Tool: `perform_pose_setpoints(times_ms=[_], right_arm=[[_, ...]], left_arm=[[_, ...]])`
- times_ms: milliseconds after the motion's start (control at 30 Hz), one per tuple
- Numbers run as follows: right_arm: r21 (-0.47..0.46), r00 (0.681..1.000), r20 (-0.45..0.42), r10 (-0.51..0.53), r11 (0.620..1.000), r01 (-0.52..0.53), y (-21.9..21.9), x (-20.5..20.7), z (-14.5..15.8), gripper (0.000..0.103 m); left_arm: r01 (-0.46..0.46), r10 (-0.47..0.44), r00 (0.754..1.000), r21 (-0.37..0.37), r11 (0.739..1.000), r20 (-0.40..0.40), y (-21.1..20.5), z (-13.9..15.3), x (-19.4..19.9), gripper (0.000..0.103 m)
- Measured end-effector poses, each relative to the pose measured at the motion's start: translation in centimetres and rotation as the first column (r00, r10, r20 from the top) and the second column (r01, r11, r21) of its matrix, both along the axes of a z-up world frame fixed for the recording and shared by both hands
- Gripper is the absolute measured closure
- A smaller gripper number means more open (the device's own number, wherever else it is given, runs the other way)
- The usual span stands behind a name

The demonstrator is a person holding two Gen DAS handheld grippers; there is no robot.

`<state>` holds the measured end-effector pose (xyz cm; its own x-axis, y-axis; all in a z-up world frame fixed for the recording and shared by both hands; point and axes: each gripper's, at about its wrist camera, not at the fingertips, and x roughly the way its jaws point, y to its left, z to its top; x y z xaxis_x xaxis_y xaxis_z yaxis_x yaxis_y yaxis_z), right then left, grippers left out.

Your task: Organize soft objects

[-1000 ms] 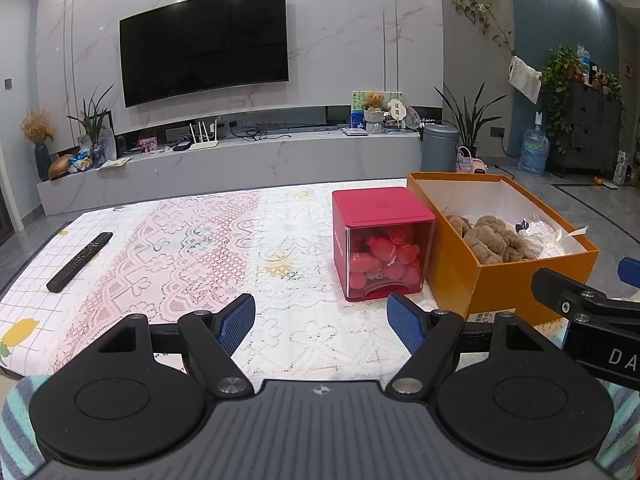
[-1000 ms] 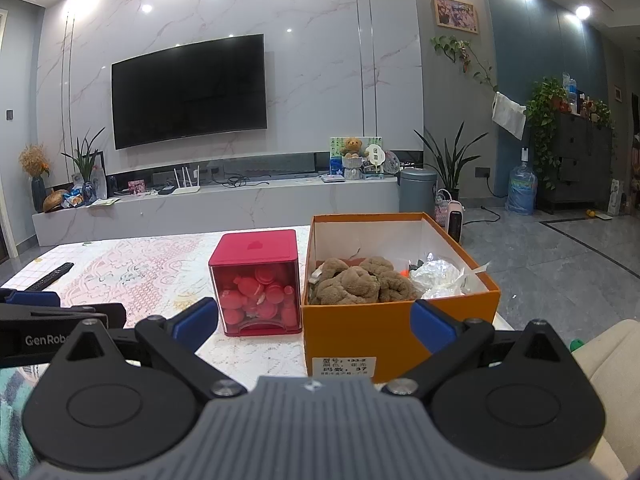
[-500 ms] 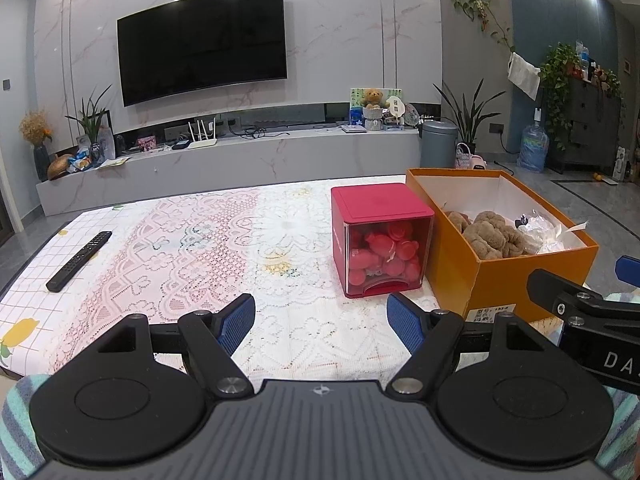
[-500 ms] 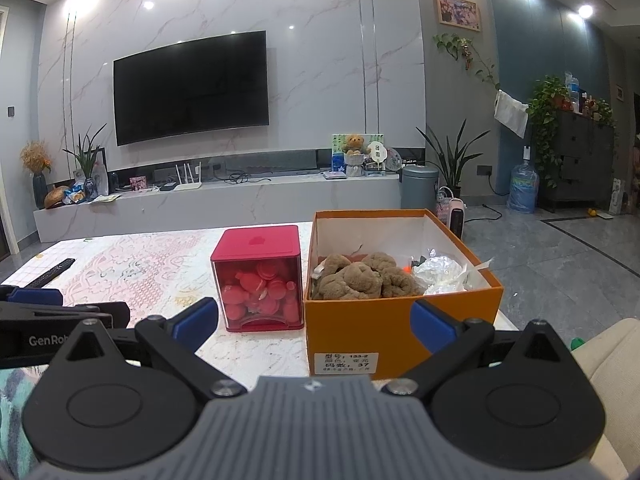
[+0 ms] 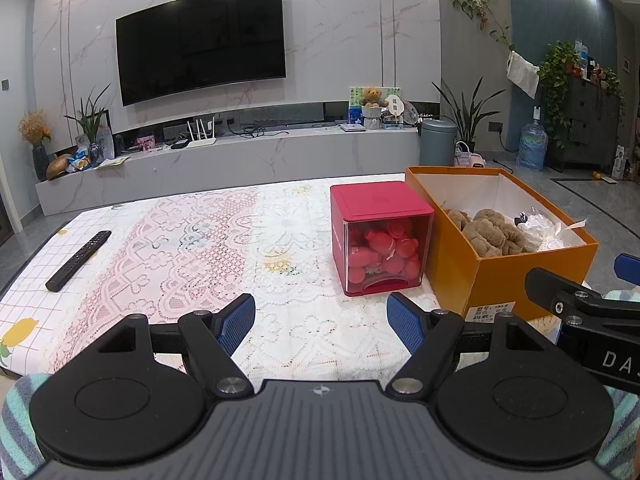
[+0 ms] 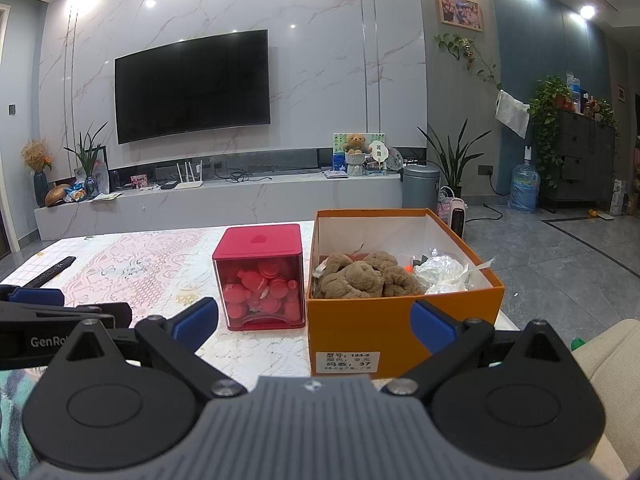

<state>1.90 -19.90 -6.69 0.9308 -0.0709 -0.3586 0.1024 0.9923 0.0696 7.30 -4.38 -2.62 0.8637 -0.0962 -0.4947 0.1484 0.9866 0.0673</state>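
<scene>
Both grippers hold nothing: left gripper [image 5: 321, 319] and right gripper [image 6: 314, 318] have their blue fingers spread wide above the near table edge. Brown plush toy [image 6: 362, 277] lies inside the orange box [image 6: 400, 322], beside crumpled clear plastic [image 6: 446, 273]. Just left stands a red cube container [image 6: 260, 276] on the lace tablecloth [image 5: 192, 248].

Table [image 5: 208, 248] covered in a lace-patterned cloth, three things set on it.
A black remote control [image 5: 79, 255] is seen lying near the left edge, well apart from the rest. Toward the right, a red box [image 5: 380, 216] with a clear front is placed upright, and an open orange box [image 5: 520, 272] is set just beside it, nearest the right edge.
</scene>
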Motion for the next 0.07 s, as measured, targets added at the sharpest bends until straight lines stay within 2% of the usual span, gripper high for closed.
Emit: perform_pose_setpoints(times_ms=[67], right_arm=[[0.0,1.0,-0.001,0.0,1.0,0.0,0.0,0.01,0.0,0.003]], left_arm=[[-0.001,0.001,1.0,0.002,1.0,0.001,0.08,-0.16,-0.08,0.015]])
